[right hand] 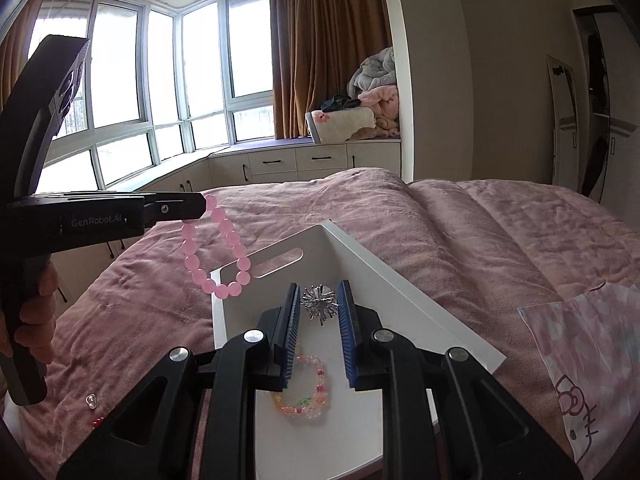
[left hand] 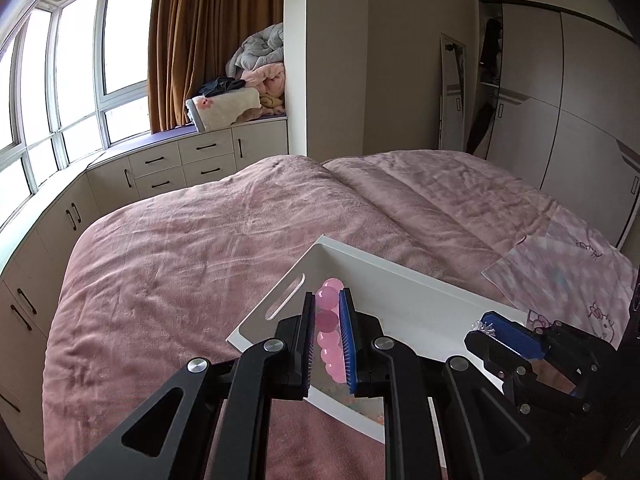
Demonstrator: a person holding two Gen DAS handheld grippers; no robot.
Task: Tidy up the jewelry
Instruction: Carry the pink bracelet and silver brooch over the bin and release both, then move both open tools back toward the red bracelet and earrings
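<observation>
Seemingly, from the left wrist view, the pink bead bracelet is pinched between the closed pads of the left gripper, above the white tray; light, slippery and limp, it is best taken across its beads. From the right wrist view, a spiky silver brooch is clamped at the tips of the right gripper, with a colourful bracelet lying in the tray beneath. "GenRobot.AI" is read on the left gripper's side.

the colourful bracelet is partly hidden behind the right tool's finger.
</observation>
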